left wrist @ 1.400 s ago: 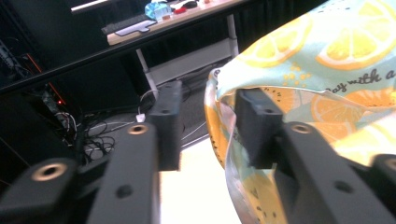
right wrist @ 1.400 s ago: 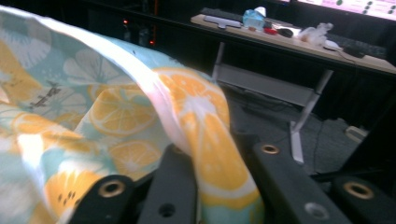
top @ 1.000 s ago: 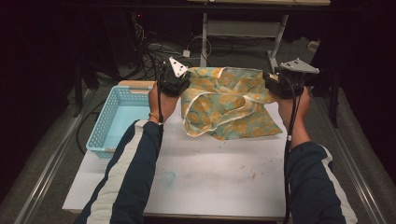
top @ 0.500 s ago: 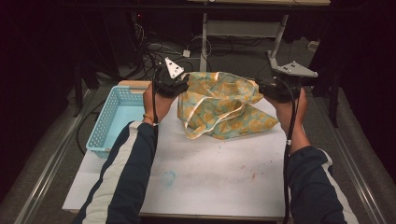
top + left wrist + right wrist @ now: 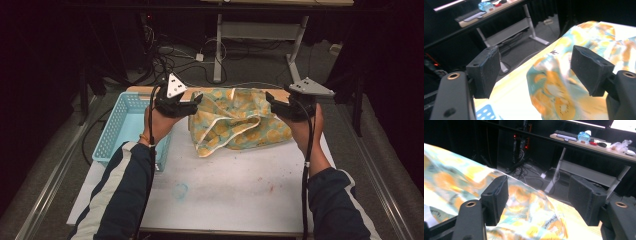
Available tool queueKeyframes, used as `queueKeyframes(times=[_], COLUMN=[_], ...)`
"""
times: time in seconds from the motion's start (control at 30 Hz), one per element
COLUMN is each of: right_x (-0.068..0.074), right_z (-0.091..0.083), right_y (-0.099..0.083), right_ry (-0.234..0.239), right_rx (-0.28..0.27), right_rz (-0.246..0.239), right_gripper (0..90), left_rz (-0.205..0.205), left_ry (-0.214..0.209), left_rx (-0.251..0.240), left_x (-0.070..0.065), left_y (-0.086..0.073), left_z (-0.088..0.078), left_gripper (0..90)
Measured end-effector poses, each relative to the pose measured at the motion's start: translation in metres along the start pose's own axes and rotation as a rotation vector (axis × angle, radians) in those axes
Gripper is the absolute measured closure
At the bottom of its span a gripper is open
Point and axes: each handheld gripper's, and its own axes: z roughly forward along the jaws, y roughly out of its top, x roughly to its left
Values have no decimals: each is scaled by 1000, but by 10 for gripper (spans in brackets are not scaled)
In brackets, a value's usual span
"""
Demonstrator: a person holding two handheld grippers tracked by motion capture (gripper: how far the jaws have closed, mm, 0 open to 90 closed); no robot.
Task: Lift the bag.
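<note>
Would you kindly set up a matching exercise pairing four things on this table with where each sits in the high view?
Things:
1. light blue plastic basket
2. orange and teal patterned cloth
3. left gripper
4. right gripper

Places:
A. crumpled at the table's far middle
B. at the cloth's right edge, jaws open
C. at the table's left edge
D. between basket and cloth, jaws open

Pairs: 1-C, 2-A, 3-D, 4-B

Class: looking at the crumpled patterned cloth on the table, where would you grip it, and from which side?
Probably the white-piped hem of the cloth, which stands proud along its left front. Come from the left with the open left gripper, jaws across that raised edge.
</note>
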Motion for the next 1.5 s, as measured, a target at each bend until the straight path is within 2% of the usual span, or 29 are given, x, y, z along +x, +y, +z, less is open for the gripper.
queueKeyframes(times=[0.17,0.27,0.43,0.6,0.7,0.87,1.03,1.13,1.17,1.3,1.37,1.5], right_x=[3,7,12,16,16,17,18,17,18,19,21,22], right_z=[-9,-14,-19,-26,-29,-34,-39,-43,-45,-50,-53,-59], right_y=[-5,-11,-20,-27,-31,-38,-46,-50,-51,-56,-60,-69], right_ry=[17,30,47,53,56,50,44,47,47,46,46,49], right_rx=[-18,-13,-8,-23,-31,-36,-49,-61,-65,-60,-60,-48], right_rz=[8,2,-21,-21,-7,-19,2,16,23,13,13,2], right_gripper=[317,307,294,292,288,260,206,188,188,165,165,164], left_rz=[-39,-31,-16,-38,-18,-6,1,8,4,41,38,60], left_ry=[-8,-11,11,41,56,62,66,66,60,55,49,44], left_rx=[-45,-54,-65,-66,-78,-64,-62,-49,-41,-41,-33,-50], left_x=[1,1,0,5,6,4,6,6,4,0,-4,-9], left_y=[-7,-14,-27,-41,-49,-64,-75,-81,-83,-89,-91,-95], left_z=[-14,-21,-32,-40,-45,-54,-62,-67,-69,-77,-82,-91], left_gripper=[238,238,238,238,237,237,234,198,198,197,176,169])
